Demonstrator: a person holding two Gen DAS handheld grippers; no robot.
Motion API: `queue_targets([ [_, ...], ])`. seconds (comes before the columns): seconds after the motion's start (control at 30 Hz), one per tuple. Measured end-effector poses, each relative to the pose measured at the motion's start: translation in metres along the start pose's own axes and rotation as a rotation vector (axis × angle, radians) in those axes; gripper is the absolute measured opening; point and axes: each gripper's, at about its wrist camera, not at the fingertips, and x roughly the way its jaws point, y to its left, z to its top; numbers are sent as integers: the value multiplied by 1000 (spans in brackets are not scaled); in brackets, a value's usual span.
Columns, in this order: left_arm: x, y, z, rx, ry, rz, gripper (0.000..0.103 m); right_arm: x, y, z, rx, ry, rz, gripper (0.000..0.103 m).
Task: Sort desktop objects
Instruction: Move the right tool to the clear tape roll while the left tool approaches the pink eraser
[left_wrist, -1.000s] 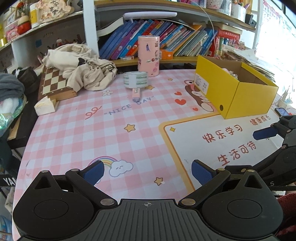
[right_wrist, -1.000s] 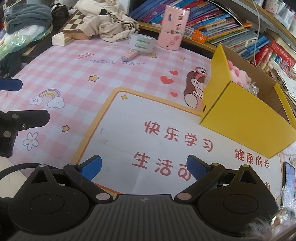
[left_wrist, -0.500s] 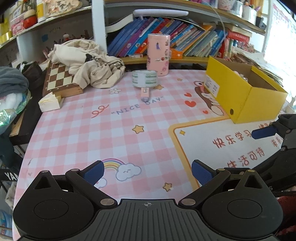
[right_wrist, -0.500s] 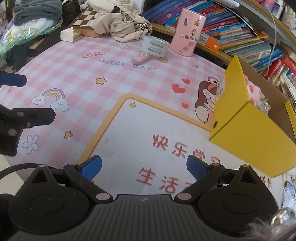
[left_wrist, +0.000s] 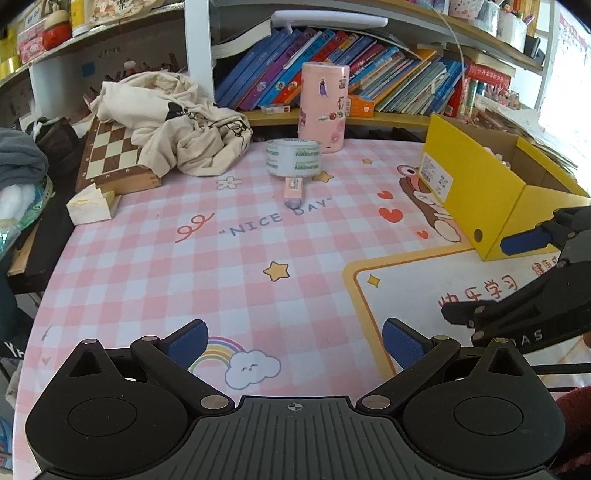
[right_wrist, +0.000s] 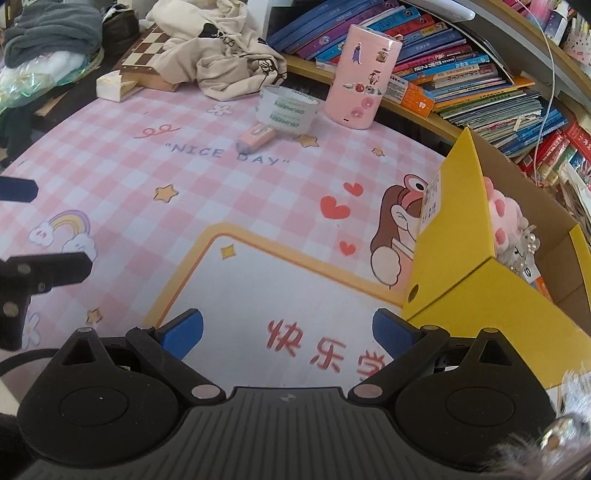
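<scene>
Left gripper (left_wrist: 293, 341): hovering wide apart over the table (left_wrist: 229, 280), holding nothing.
Right gripper (right_wrist: 287, 330): gaping wide, holding nothing, hanging just beside the yellow box (right_wrist: 458, 266).
Pink eraser (left_wrist: 294, 191): lying just in front of the tape roll (left_wrist: 293, 157).
Pink canister (left_wrist: 324, 107): standing behind the roll.
Box contents: showing a pink plush toy (right_wrist: 504, 216).

Both wrist cameras are sitting low over the mat (left_wrist: 207, 280), looking forward past their own claws toward the bookshelf (left_wrist: 369, 85). The right one is aiming further right, nearer the yellow box (right_wrist: 461, 258). Both are sharing the tape (left_wrist: 293, 157) (right_wrist: 287, 109) ahead.
</scene>
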Motion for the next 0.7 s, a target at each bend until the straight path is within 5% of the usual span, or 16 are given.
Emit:
queue_targets([
  [0.4, 17, -5, 6, -21, -101, -83, 102, 23, -15, 33, 28, -30, 17, 99],
  [0.7, 44, -3, 18, -46, -28, -51, 102, 47, -28, 62, 76, -34, 27, 99],
])
